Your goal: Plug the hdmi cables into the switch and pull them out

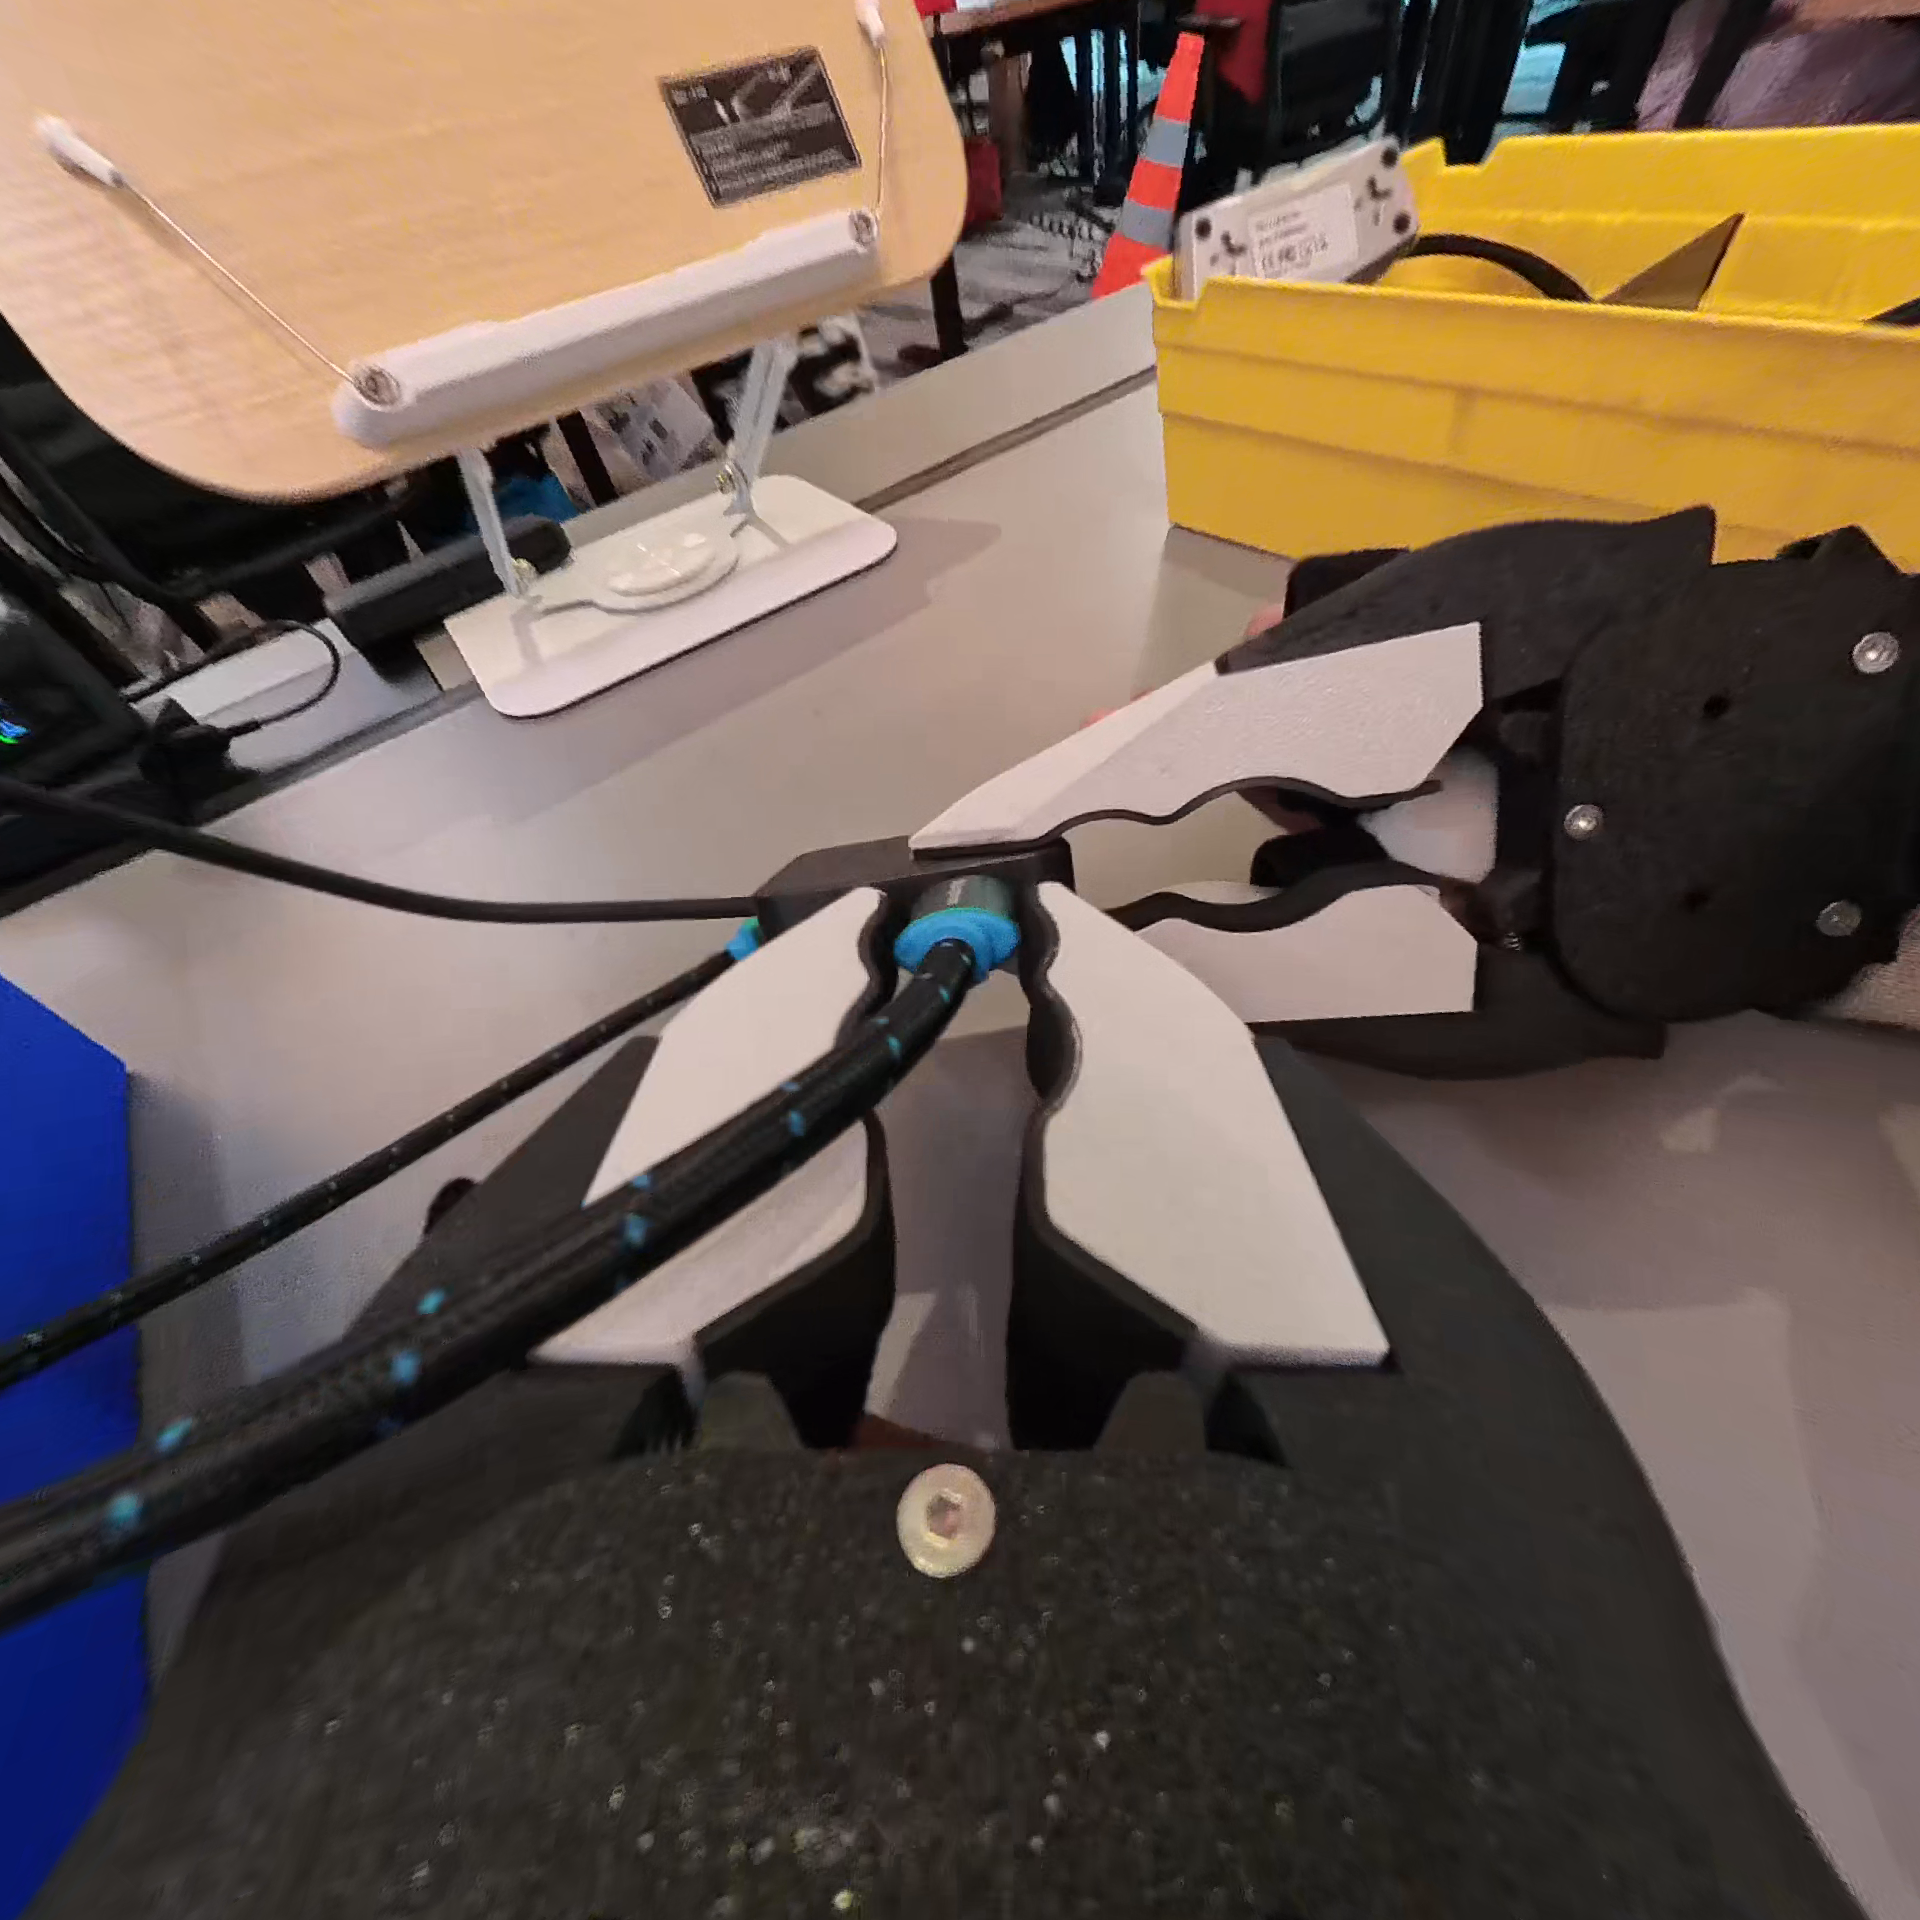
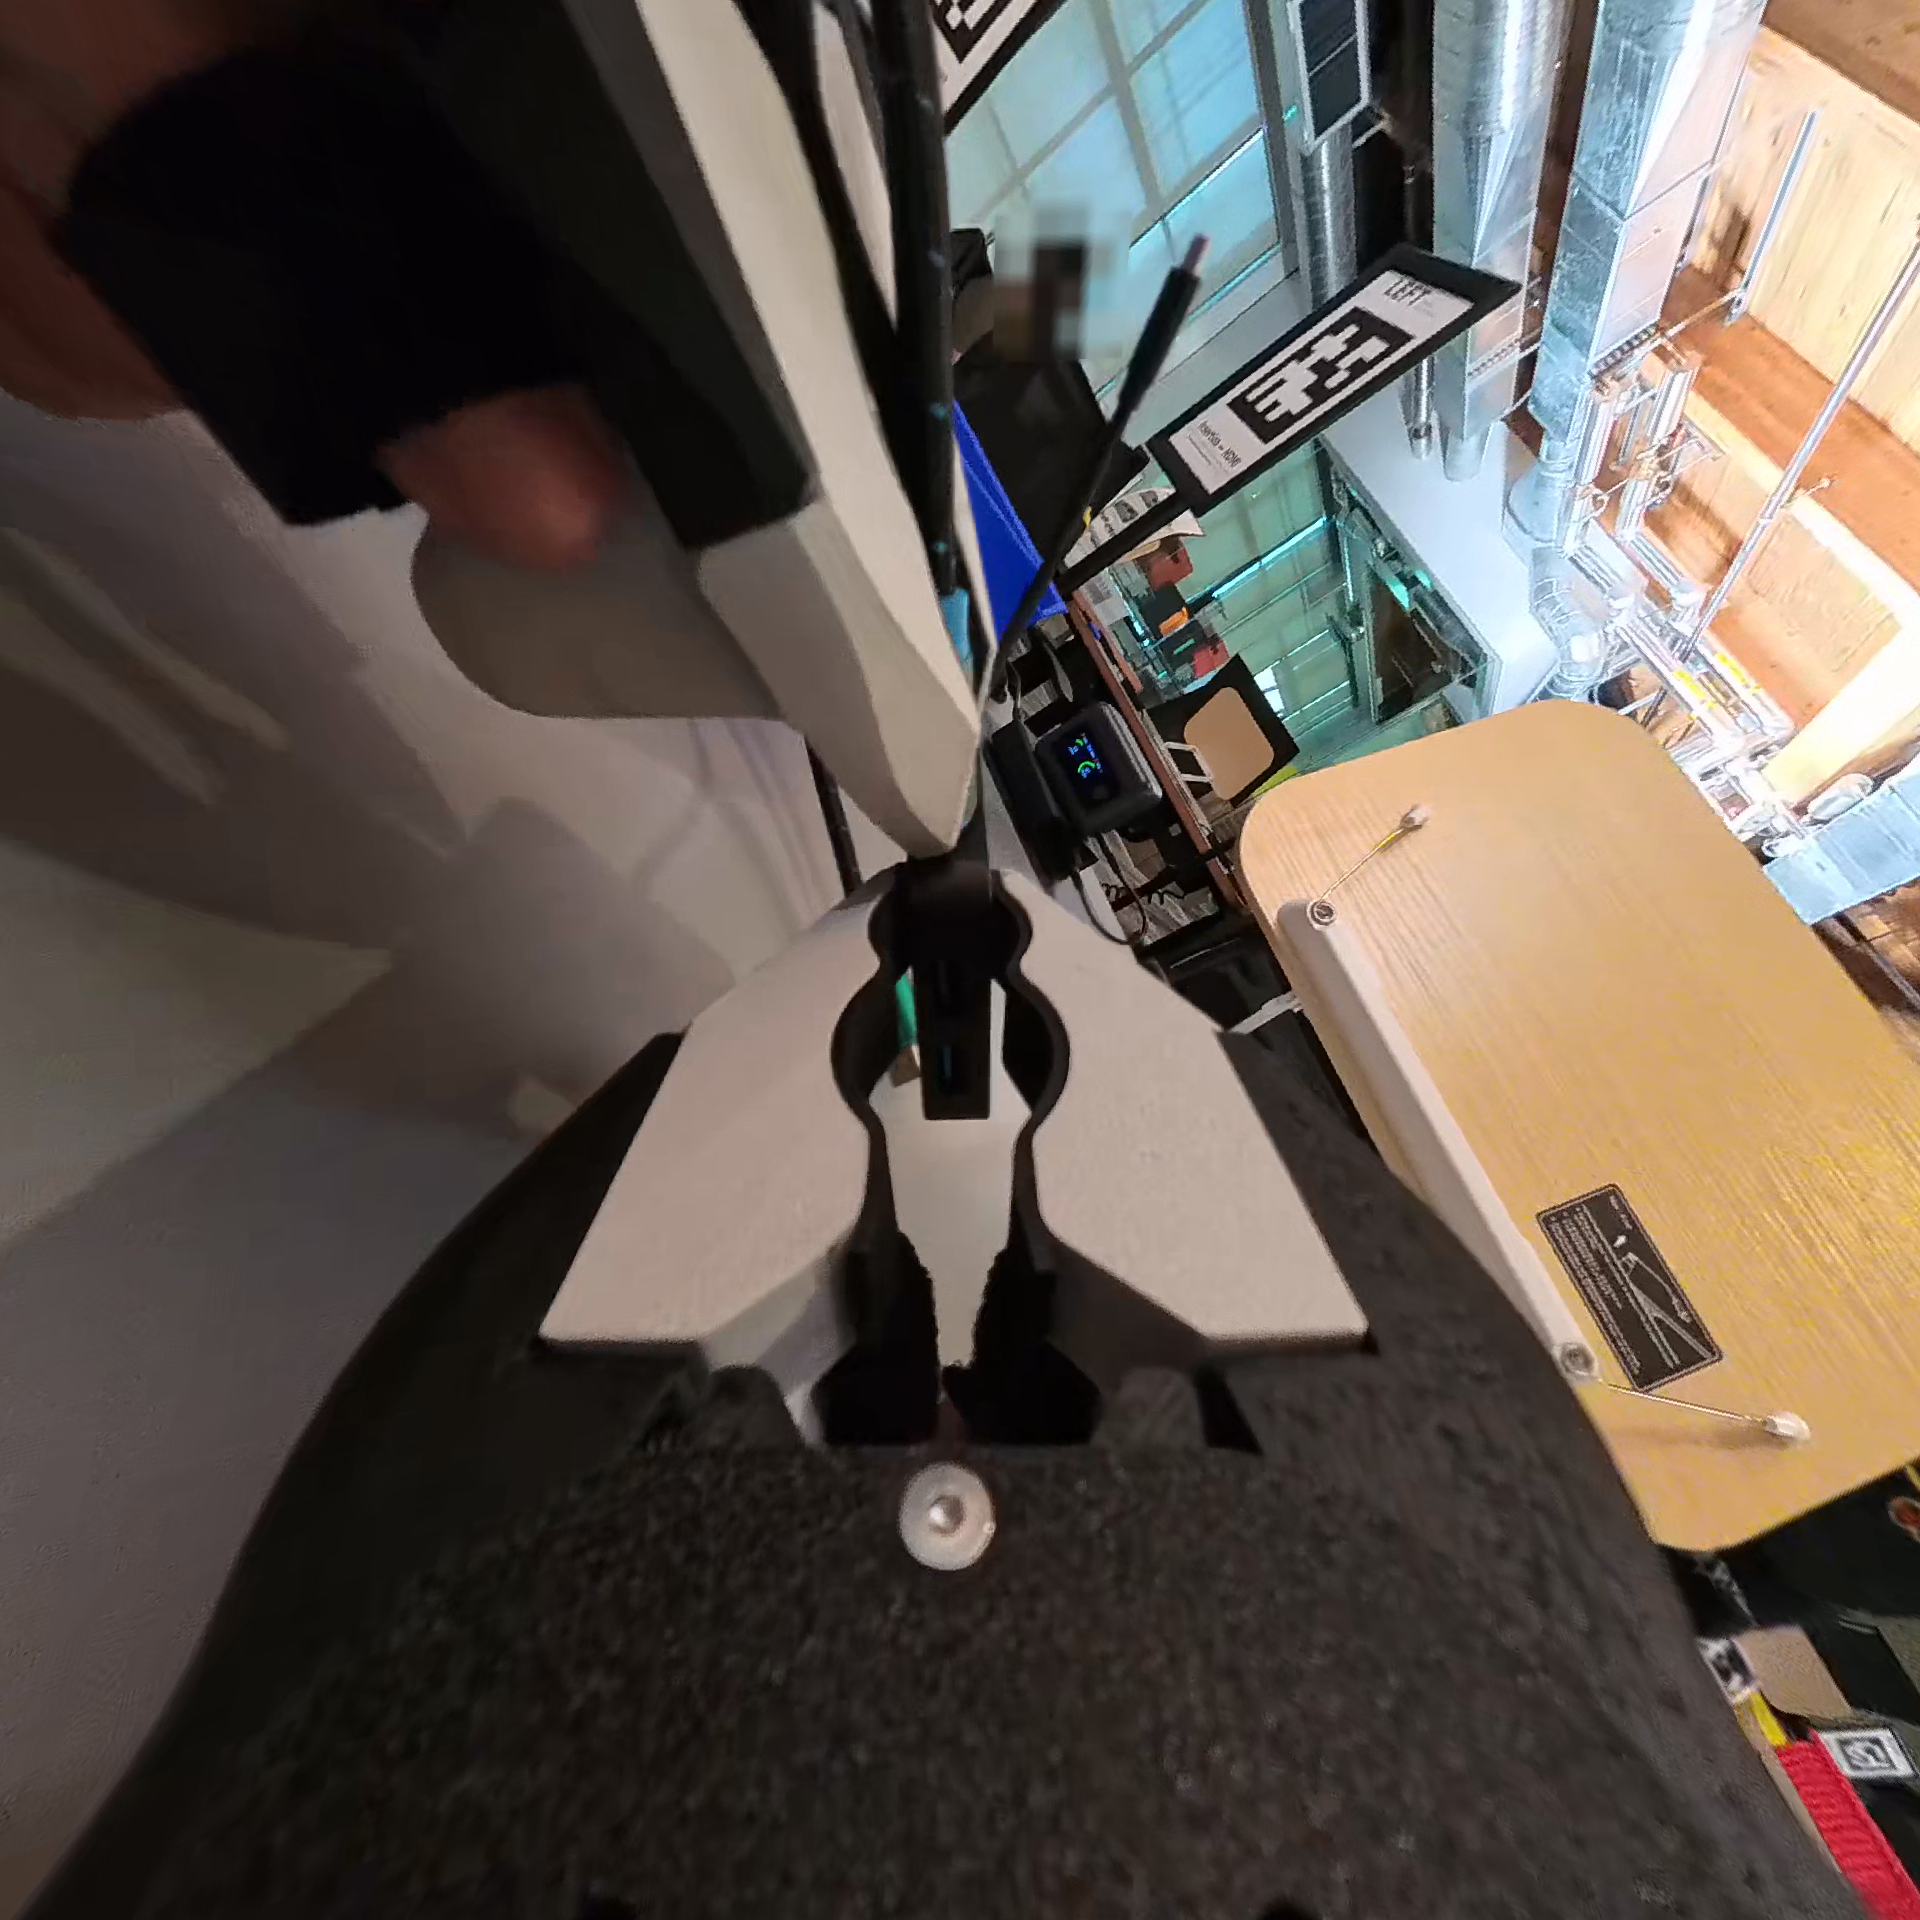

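Left gripper point(image 1: 954, 940) is clamped on the HDMI plug point(image 1: 961, 914), white fingers point(image 1: 1143, 1132) closed against its grey barrel on both sides; the blue strain-relief collar sits right at the fingertips. The plug's braided black-and-blue cable point(image 1: 582, 1247) trails back over the left finger and off the frame's lower-left. The plug's nose meets the near face of the switch point(image 1: 894, 868), a small flat black box; can't tell how deep it's seated. Right gripper point(image 1: 997, 873) comes in from the right, rolled on its side, pinching the switch top and bottom. In the right wrist view the same switch point(image 2: 951, 997) sits gripped edge-on between that gripper's narrow fingertips point(image 2: 951, 904), with the left gripper's finger point(image 2: 894, 665) touching in from above. A second braided cable point(image 1: 364, 1164) with a blue collar sits at the switch's left end, and a thin plain black lead point(image 1: 416, 899) runs from there toward the desk's left edge. The switch is held around mid-desk point(image 1: 1558, 1195). Further out: a wooden-board stand point(image 1: 468, 208) on a white base toward the far edge, a yellow bin point(image 1: 1507, 416) at the far right, a blue box point(image 1: 62, 1351) at the left edge.
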Demonstrator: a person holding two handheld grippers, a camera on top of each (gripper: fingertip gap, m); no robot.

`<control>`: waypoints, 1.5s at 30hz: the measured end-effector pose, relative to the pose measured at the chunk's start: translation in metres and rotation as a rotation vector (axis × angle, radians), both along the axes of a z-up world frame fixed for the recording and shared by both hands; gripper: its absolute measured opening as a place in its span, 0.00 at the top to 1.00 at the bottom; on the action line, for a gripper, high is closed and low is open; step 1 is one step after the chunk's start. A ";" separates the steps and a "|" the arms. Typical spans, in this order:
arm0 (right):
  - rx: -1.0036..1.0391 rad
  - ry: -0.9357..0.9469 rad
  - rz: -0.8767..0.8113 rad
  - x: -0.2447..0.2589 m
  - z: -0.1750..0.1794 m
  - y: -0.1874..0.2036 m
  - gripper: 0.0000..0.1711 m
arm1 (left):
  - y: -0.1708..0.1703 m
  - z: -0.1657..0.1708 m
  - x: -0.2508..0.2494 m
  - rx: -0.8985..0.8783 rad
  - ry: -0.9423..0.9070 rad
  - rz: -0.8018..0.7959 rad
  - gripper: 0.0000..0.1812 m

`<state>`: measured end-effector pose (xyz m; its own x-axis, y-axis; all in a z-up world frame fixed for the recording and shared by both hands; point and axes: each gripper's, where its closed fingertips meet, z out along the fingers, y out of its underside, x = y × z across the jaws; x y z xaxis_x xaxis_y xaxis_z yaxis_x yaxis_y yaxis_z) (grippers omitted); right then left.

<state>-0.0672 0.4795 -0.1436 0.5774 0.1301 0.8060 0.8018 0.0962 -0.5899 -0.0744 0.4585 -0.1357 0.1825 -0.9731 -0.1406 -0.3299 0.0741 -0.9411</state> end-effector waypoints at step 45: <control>-0.464 0.827 -0.073 0.267 0.203 -0.211 0.93 | -0.011 0.006 -0.048 -0.038 -0.031 -0.083 0.88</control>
<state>0.2000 0.2685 0.0594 0.9612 0.2755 0.0153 0.1078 -0.3237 -0.9400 -0.1222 0.4472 -0.1295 0.1052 -0.9895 -0.0991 -0.2945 0.0642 -0.9535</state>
